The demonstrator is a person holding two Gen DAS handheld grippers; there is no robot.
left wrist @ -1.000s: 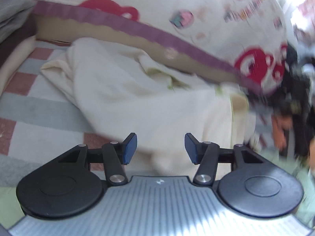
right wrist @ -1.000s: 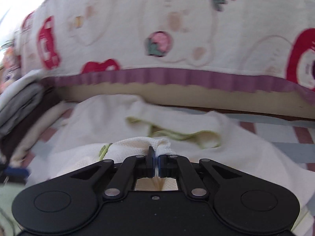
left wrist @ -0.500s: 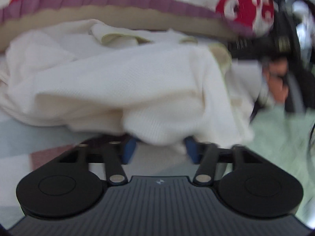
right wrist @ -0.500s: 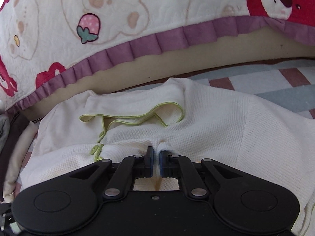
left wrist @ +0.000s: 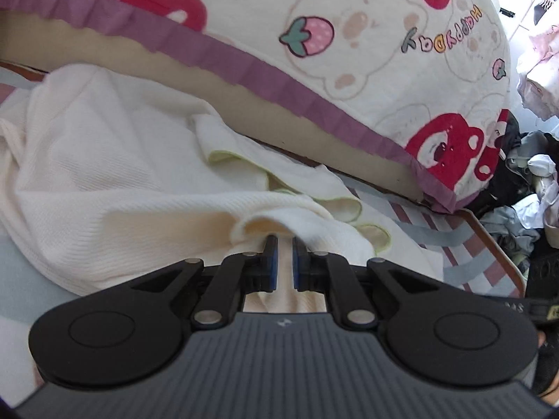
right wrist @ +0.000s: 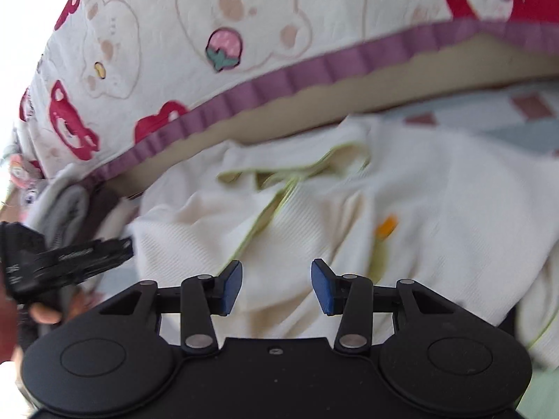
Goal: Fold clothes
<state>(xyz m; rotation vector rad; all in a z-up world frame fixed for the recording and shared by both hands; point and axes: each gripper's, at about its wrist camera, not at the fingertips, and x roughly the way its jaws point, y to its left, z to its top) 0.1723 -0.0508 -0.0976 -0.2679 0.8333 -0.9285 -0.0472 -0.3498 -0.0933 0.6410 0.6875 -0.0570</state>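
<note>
A cream waffle-knit garment with lime-green trim lies crumpled on the bed, just in front of a quilt. My left gripper is closing its jaws, and a raised fold of the garment's near edge is pinched between the blue pads. In the right wrist view the same garment shows its green-edged neckline and a small orange mark. My right gripper hovers over its near edge; the jaws are opening and the pads touch nothing. The left gripper's black body shows at the left of that view.
A bulky bear-and-strawberry quilt with a purple frill crowds the garment from behind. The checked bed sheet runs to the bed's right edge, with a heap of loose clothes beyond. Folded clothes are stacked at the left.
The left gripper moved in over the garment's near edge and shut on a fold. The right gripper let go of the fold it was pinching, opened wide and rolled.
</note>
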